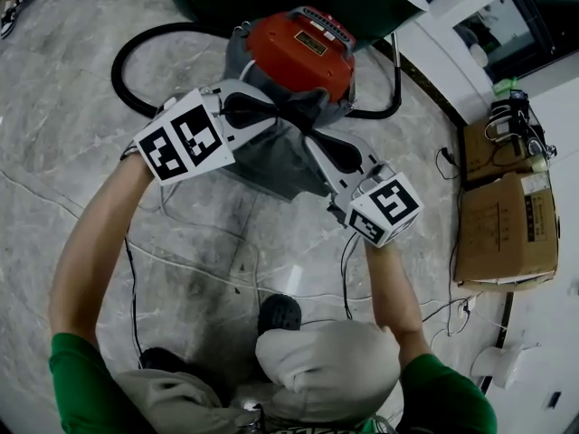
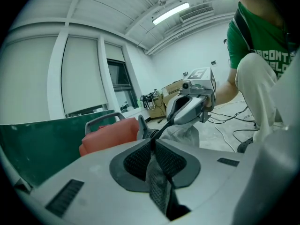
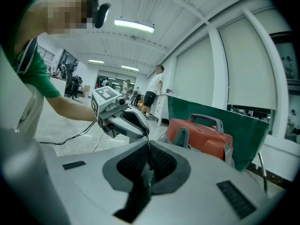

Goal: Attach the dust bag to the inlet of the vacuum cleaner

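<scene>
From the head view, the left gripper (image 1: 288, 116) and right gripper (image 1: 317, 141) meet nearly tip to tip. The dust bag (image 1: 271, 165) hangs between them against the near side of the vacuum cleaner (image 1: 298, 52). The left is nearer its red lid, and the inlet is hidden. In the left gripper view, the jaws are clamped on grey fabric. In the right gripper view, the jaws likewise pinch the bag, with pale floor (image 3: 56, 125) and a green panel (image 3: 225, 116) beyond.

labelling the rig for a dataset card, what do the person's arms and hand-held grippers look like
The left hand-held gripper and right hand-held gripper match: light grey rounded shells, dark mesh-textured pads, each with a white cube bearing black square markers. Thin dark cables seem to trail from them. The person wears green short sleeves, with forearms bare.
</scene>
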